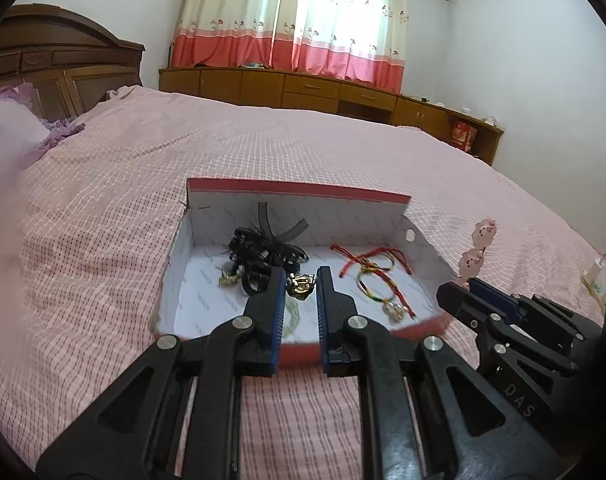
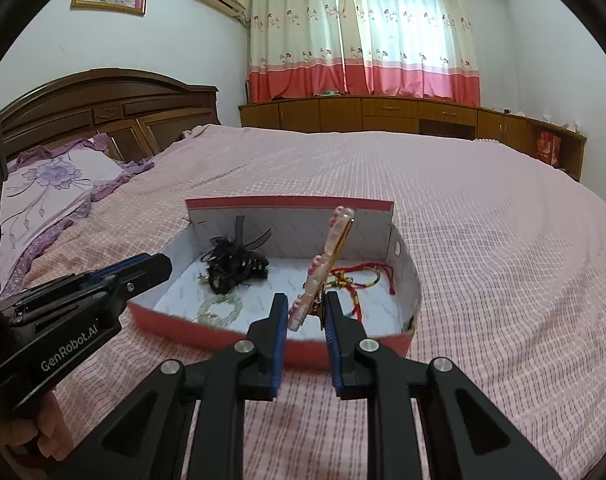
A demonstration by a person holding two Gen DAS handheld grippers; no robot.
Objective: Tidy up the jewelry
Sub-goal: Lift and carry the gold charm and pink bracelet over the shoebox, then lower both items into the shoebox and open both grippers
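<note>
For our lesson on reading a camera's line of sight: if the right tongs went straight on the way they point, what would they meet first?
Probably the near red wall of the box, or its white floor just beyond; depth is unclear. The right tongs already grip a pink hair clip that leads the way.

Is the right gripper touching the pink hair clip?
Touching. In the right wrist view, the right gripper pinches the lower end of the pink hair clip between its pads.

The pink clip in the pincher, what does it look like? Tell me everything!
The pink clip is a long, thin hair clip with a gold metal spine and glossy, plastic-looking pink charms like little animal faces. The right gripper pinches its bottom end, so it stands nearly upright, leaning slightly. It is held above the near edge of the open red box on the bed, and nothing else touches it.
</note>
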